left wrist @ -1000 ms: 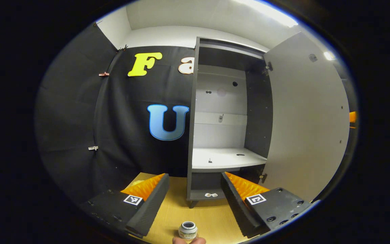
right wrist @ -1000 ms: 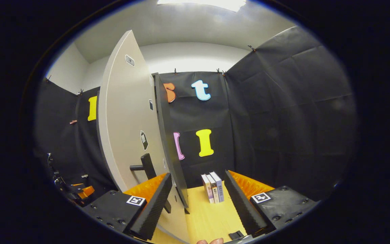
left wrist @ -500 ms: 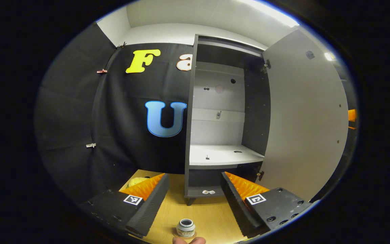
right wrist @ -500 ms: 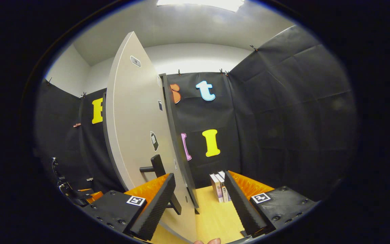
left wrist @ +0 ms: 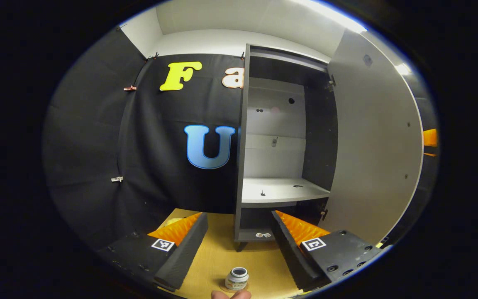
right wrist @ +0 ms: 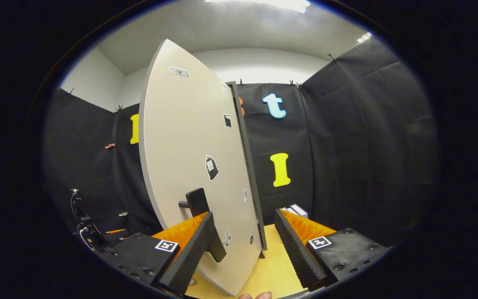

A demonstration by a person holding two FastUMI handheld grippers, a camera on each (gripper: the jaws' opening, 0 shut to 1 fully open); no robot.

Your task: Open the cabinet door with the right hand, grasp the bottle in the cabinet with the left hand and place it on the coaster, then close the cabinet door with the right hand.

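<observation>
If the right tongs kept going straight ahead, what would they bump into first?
Most likely the cabinet door. The right tongs are open, and the door's lower edge sits between the two fingers, its handle just above the left one. Depth is hard to judge.

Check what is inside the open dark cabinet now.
The dark cabinet has a bare pale shelf with only small fittings; no bottle there. Two small pale items lie on its bottom board. The right claw finger covers the lower right corner.
</observation>
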